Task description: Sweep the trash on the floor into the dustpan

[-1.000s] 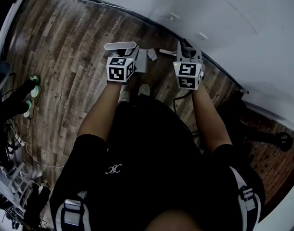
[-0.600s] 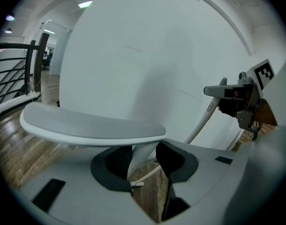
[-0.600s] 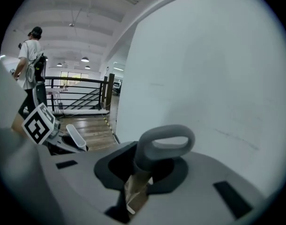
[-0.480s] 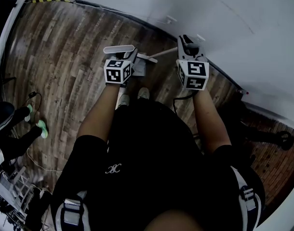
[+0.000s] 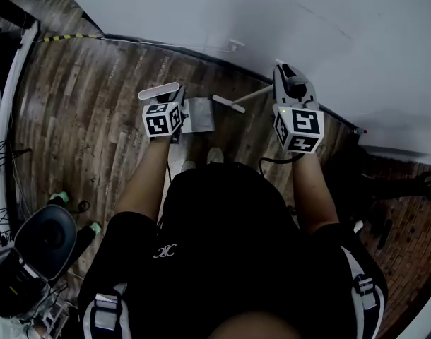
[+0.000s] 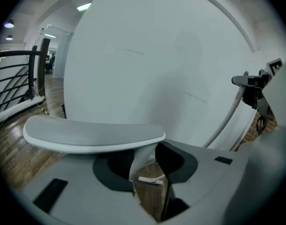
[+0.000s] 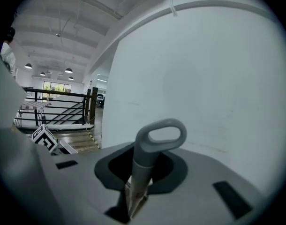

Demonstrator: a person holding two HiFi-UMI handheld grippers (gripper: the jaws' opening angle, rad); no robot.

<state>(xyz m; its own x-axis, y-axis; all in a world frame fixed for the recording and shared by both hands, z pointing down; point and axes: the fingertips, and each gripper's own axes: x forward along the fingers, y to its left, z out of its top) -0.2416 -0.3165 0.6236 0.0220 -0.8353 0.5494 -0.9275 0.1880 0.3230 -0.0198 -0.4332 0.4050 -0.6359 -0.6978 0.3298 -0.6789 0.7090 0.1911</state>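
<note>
In the head view my left gripper [image 5: 174,99] is shut on the upright stem of a grey dustpan [image 5: 199,115], which rests on the wooden floor in front of my shoes. The dustpan's flat white handle top [image 5: 159,90] stands above the jaws, and in the left gripper view the handle top [image 6: 94,135] is a wide grey bar. My right gripper [image 5: 286,76] is shut on a broom handle [image 5: 256,94] that slopes down left to the pale broom head [image 5: 229,104] beside the pan. The broom's looped handle end [image 7: 160,136] sticks up between the right jaws. I see no trash.
A white wall [image 5: 272,20] runs close ahead, with a cable along its foot and yellow-black tape [image 5: 67,36] at far left. A black office chair [image 5: 46,239] and another person's green shoes [image 5: 60,198] are at lower left. Dark equipment [image 5: 406,189] lies on the right.
Both grippers, with the dustpan and the broom, now sit nearer the wall and further apart. The person in green shoes has moved down the left side, and a chair has come into view.
</note>
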